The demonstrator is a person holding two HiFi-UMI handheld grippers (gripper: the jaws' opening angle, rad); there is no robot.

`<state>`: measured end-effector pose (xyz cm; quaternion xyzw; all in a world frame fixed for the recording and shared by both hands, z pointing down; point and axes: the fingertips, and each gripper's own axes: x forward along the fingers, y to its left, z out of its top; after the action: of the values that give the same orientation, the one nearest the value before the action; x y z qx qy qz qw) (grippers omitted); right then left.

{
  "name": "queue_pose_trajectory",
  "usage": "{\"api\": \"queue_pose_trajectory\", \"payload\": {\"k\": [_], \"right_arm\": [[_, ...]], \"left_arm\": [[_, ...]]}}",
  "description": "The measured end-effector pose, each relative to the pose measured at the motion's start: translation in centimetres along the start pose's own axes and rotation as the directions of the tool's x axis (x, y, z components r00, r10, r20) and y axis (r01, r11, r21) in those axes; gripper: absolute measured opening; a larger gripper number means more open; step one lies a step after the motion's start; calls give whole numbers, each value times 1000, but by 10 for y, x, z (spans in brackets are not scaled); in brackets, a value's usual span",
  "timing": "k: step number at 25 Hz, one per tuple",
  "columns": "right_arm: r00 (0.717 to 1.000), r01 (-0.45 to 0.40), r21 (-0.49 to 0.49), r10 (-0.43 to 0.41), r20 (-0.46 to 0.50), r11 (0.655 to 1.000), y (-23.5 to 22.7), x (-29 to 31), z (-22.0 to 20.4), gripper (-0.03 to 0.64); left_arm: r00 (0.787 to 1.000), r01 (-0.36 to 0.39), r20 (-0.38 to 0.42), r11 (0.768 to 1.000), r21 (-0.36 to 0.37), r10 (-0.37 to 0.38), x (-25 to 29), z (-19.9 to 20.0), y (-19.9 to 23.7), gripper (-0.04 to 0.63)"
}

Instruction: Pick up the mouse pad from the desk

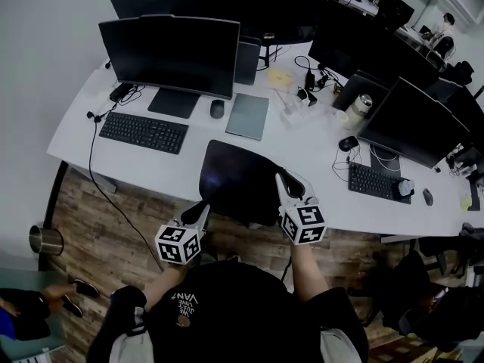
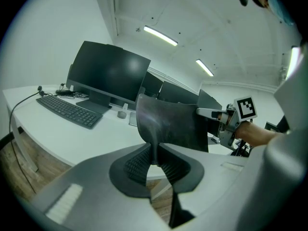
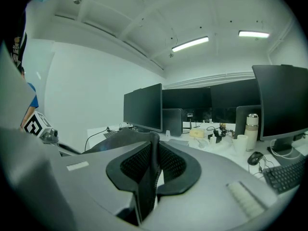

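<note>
My left tongs (image 2: 155, 153) are pinched shut on the near left corner of the mouse pad (image 1: 236, 178). My right tongs (image 3: 153, 163) pinch its right edge, so neither hand is nearer than the other. The pad hangs curved between them, lifted over the near edge of the desk (image 1: 151, 169), its far edge pointing toward the monitors (image 1: 170, 55).

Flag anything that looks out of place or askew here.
Only the black mouse pad: it is lifted over the front edge of the desk, pinched by the left gripper and the right gripper, tilted up and bowed between them. Nothing else stands out.
</note>
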<state>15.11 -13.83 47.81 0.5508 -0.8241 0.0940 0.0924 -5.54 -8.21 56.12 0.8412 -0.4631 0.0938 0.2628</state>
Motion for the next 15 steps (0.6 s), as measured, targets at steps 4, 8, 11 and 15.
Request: {"api": "queue_pose_trajectory", "payload": {"k": [4,8,11,15], "right_arm": [[1000,0,-3,0,-6,1000,2,-5,-4,52],[1000,3,-12,-3,-10,1000,5,-7,-6,49],[1000,4,-17,-4,-9,1000,7,-10,-7,46],[1000,9,-22,-9,-5,1000,8,-10,-6,43]], "left_arm": [[1000,-1,-2,1000,-3,1,-4,-6,-3,49],[1000,-2,-1,1000,-3,2,-8,-9,-5,49],[1000,-5,3,1000,-5,5,-11,-10,-6,49],[1000,-6,11,1000,-6,6,-13,-10,-5,49]]}}
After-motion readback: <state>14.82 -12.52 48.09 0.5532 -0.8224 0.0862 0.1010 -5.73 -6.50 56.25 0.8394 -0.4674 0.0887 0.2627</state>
